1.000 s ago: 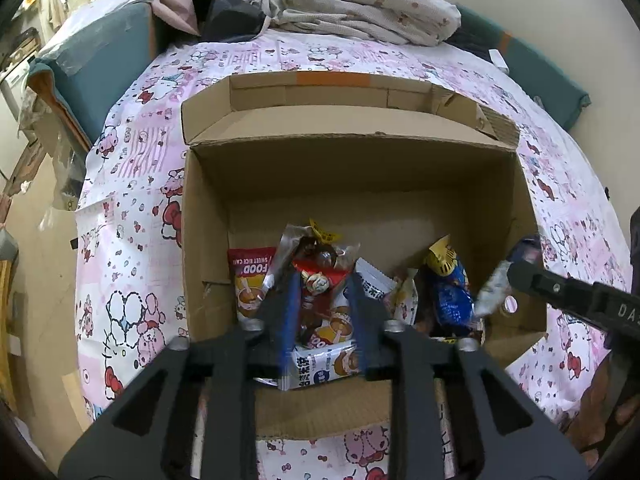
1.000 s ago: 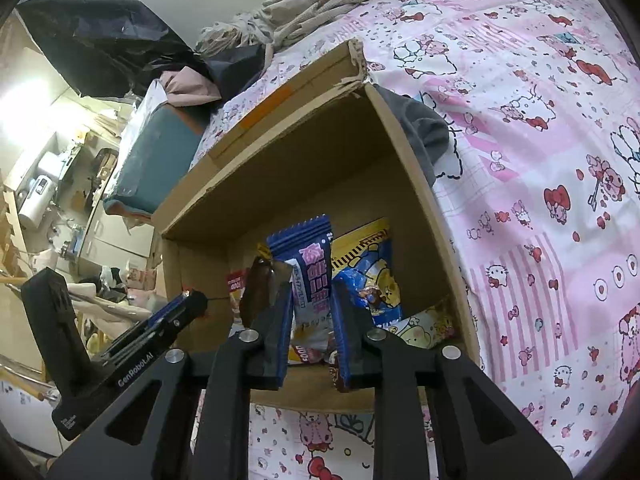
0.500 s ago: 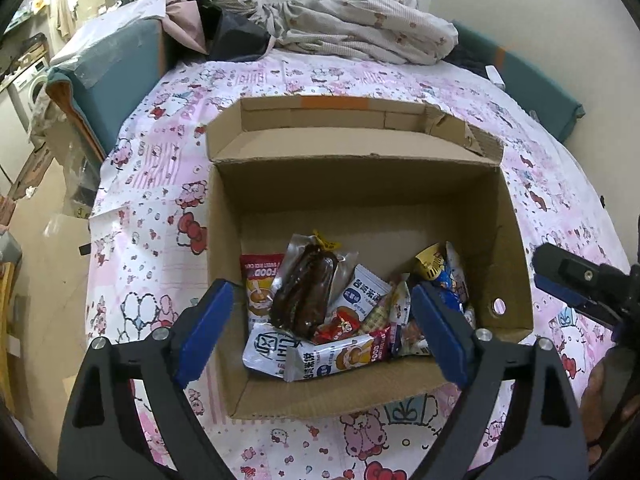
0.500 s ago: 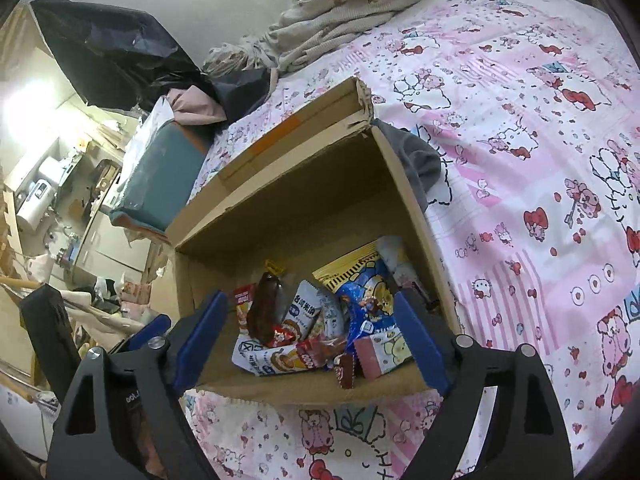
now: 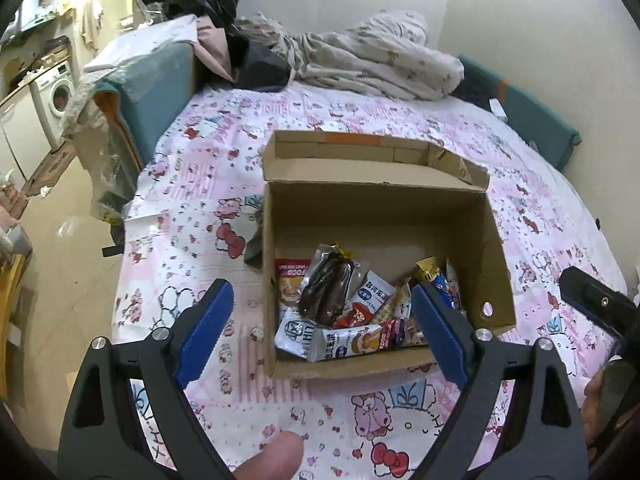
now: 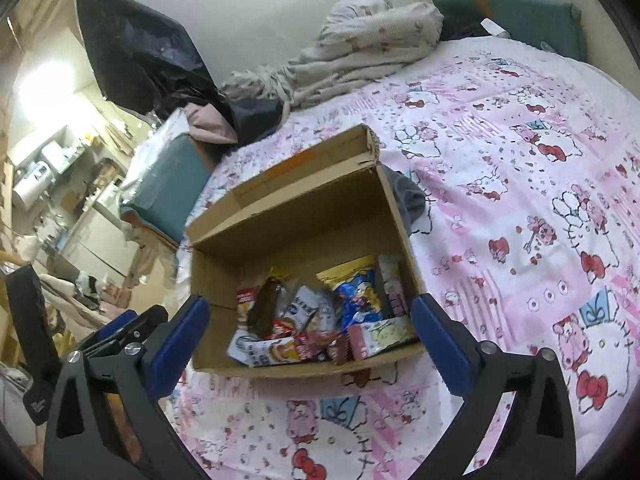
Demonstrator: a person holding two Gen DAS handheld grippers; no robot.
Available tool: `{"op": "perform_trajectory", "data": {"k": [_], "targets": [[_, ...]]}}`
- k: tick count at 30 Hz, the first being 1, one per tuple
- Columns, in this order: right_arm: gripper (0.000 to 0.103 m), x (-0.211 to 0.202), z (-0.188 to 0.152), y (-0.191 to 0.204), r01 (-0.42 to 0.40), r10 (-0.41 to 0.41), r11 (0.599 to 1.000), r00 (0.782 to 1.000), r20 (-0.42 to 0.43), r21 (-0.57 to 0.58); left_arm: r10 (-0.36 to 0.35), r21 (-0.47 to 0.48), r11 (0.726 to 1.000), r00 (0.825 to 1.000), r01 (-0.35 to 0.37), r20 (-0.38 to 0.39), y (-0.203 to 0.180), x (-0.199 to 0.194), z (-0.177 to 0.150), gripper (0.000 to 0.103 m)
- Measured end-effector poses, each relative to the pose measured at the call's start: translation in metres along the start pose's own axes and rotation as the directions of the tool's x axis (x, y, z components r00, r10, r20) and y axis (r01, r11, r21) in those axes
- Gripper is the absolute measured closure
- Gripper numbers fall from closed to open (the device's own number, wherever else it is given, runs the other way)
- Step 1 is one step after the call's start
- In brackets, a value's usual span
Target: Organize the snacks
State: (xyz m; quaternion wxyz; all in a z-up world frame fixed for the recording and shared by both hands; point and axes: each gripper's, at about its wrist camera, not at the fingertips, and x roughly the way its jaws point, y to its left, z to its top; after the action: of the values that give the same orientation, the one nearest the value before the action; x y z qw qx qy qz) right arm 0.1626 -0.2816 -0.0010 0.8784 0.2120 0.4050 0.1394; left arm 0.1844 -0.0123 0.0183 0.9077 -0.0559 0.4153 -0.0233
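An open cardboard box (image 5: 384, 204) (image 6: 304, 220) sits on a pink cartoon-print bedspread. Several snack packets lie in its near half: a dark brown packet (image 5: 326, 290) (image 6: 266, 308), a white bar wrapper (image 5: 340, 342) (image 6: 264, 350), a blue and yellow bag (image 5: 438, 280) (image 6: 358, 294). My left gripper (image 5: 322, 330) hangs open above the box's near edge, nothing between its blue pads. My right gripper (image 6: 310, 330) hovers over the same edge, its jaws still opening, empty. The right gripper's body (image 5: 596, 308) shows at the right edge of the left wrist view.
Crumpled bedding (image 5: 372, 56) (image 6: 360, 52) lies at the far end of the bed. A teal padded edge (image 5: 156, 84) borders the bed's left side, with the floor and a washing machine (image 5: 56, 96) beyond. A fingertip (image 5: 272, 456) shows at the bottom.
Both grippers let go of packets inside the box, opened wide, and pulled up and back. The dark packet and the blue bag now lie among the other snacks.
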Motion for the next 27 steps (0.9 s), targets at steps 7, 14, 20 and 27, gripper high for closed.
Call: {"op": "perform_trajectory", "data": {"k": [7,14,20,27], "targets": [[0.000,-0.028,-0.020,0.014,0.084,-0.078,0.993,0.994,0.080,-0.084,0.021,0.009,1.000,0.999,-0.022,0.050,0.007,-0.032,-0.020,0.014],[0.000,-0.034,-0.042,0.028,0.186,-0.169,0.973,0.977,0.127,-0.135,0.043,-0.014,0.999,0.997,-0.043,0.070,0.011,-0.049,-0.047,0.000],[0.000,-0.024,-0.054,0.045,0.194,-0.170,0.956,0.978,0.122,-0.220,0.073,0.023,0.997,0.991,-0.076,0.108,0.003,-0.053,-0.050,0.000],[0.000,-0.011,-0.058,0.045,0.259,-0.236,0.932,0.965,0.117,-0.253,0.056,-0.004,0.998,0.996,-0.056,0.075,0.006,-0.042,-0.046,0.000]]}}
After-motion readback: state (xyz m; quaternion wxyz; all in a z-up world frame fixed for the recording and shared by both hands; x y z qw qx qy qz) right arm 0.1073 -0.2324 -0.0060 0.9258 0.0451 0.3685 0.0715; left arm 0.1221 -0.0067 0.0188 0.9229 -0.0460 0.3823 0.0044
